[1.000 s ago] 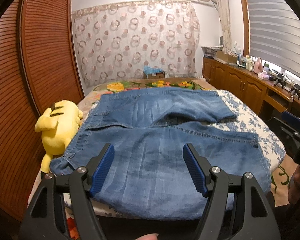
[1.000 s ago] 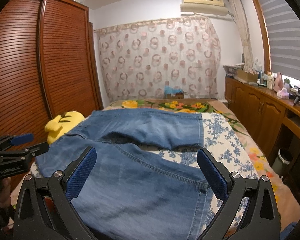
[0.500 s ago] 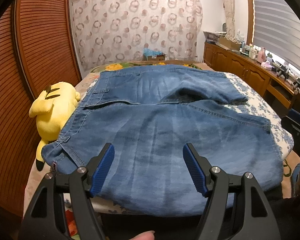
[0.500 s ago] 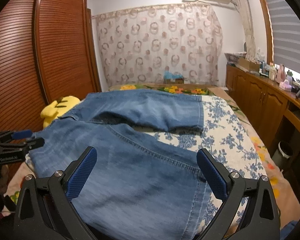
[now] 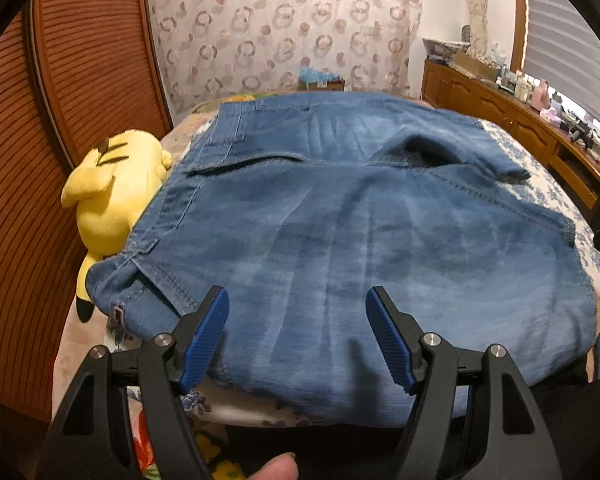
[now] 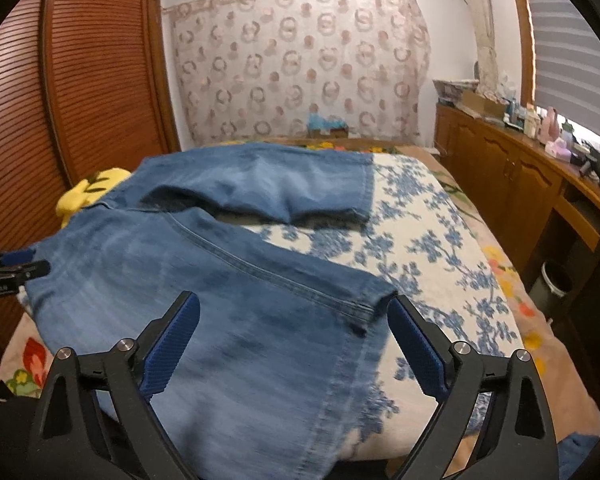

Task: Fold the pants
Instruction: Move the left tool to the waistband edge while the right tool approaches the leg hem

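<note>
Denim covers most of the bed (image 5: 540, 168) in my left view: the pants (image 5: 340, 220) lie spread flat, waistband toward the left edge beside a yellow plush (image 5: 116, 184), both legs running toward the right edge. My left gripper (image 5: 298, 334) hangs spread wide just over the near leg, close to the bed's front edge, pinching nothing. I judge the step is the first grab before folding one leg over the other. To do it well I should slide toward the near waist corner (image 5: 120, 304) and bite through both layers of cloth, not only the top one.

From the right view, the near leg's hem (image 6: 364, 312) sits between my blue pads (image 6: 172, 340), with the far leg lying apart from it toward the bed's back edge. My right gripper (image 6: 294, 346) is also spread and holds nothing. Here I would take the hem at its outer corner, close firmly, then lift both ends together and level, so the leg lands square on the far one without dragging it.
</note>
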`<state>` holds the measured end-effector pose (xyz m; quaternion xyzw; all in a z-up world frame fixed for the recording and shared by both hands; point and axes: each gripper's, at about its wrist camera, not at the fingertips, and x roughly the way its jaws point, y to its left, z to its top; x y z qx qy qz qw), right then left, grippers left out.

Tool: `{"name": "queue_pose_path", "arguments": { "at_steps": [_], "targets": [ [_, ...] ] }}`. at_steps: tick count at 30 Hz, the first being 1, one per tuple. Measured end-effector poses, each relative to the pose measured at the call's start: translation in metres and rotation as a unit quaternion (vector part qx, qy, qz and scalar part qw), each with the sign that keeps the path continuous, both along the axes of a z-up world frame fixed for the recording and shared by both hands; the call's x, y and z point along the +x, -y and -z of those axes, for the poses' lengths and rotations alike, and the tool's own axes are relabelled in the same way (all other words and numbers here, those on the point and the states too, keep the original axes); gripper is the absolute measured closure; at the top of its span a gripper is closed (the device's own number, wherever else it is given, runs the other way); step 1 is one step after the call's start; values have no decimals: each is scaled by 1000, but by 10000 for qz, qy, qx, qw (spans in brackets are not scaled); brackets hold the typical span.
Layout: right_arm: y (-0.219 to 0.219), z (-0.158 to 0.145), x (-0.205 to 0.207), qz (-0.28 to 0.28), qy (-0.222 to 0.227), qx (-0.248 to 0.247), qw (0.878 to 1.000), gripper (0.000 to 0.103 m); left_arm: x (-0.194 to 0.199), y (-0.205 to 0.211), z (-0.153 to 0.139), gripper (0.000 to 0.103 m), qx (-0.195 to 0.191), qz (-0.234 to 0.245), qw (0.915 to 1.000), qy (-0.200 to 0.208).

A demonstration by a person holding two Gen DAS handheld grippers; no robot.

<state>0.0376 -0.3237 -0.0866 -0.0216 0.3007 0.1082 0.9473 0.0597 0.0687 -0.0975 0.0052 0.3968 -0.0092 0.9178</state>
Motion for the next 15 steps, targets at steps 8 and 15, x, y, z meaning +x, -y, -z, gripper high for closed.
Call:
{"name": "queue_pose_path", "arguments": {
  "at_steps": [8,15],
  "targets": [
    [17,19,6,91,-271,-77,9996,9,7,-15,20,31,25,-88,9993,-354],
    [20,31,7,36,-478,-187,9987,11,3,-29,23,31,-50,-76,9992,-400]
  ]
}}
